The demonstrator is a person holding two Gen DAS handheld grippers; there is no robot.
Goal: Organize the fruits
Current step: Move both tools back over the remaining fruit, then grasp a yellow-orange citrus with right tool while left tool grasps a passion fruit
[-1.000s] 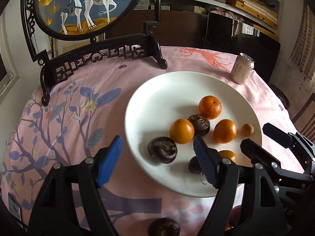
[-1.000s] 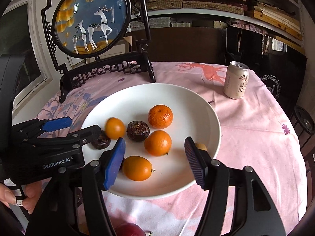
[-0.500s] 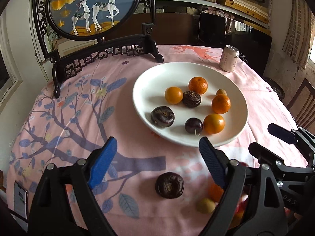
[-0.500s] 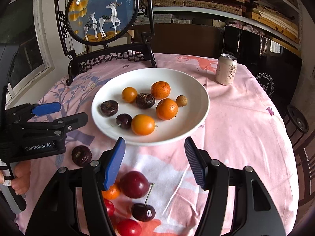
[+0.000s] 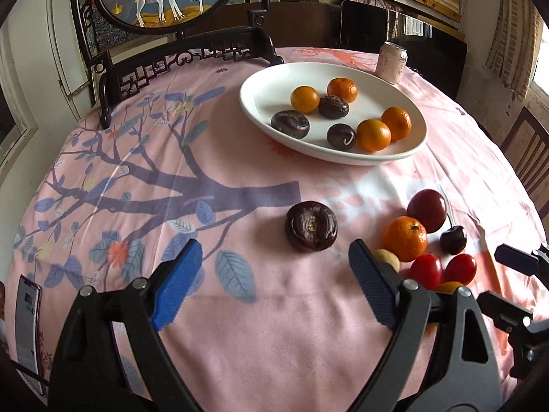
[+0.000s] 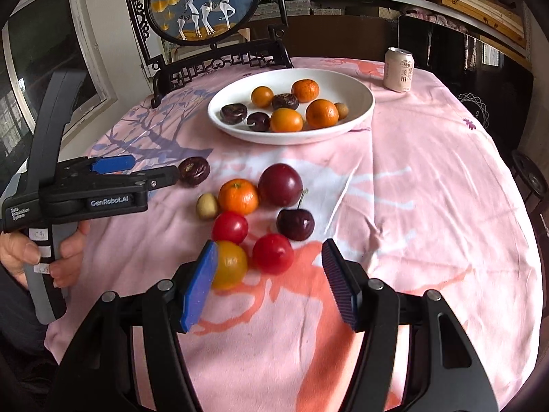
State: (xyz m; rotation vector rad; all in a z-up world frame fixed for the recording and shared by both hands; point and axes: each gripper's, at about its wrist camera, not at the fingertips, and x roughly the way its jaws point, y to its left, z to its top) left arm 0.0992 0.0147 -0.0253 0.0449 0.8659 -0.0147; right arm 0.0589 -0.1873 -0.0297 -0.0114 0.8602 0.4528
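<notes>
On the pink cloth (image 5: 240,326) at about nine o'clock in my right-hand view, my left hand (image 6: 41,250) grips the handle of the left gripper (image 5: 274,285), whose jaws stand wide apart with nothing between them; they have just been opening further. Just ahead of its blue pads (image 5: 175,285), at twelve o'clock from them, lies a dark wrinkled fruit (image 5: 311,225), alone on the cloth and untouched. Toward three o'clock from it sits a loose cluster: a small tan fruit (image 6: 207,206), a mandarin (image 6: 238,196), a big dark red plum (image 6: 280,184), a cherry (image 6: 295,224) with its stem up, two red tomatoes (image 6: 230,227) and a yellow-orange fruit (image 6: 229,264). That last one lies just beyond the left pad of my right gripper (image 6: 271,281), which stands about half open, holding nothing, with one red tomato at twelve o'clock from its gap. Farther off, at twelve o'clock from the cluster, the white plate (image 6: 357,113) already holds several oranges and dark fruits. A drink can (image 6: 398,69) stands at two o'clock from the plate, well apart.
</notes>
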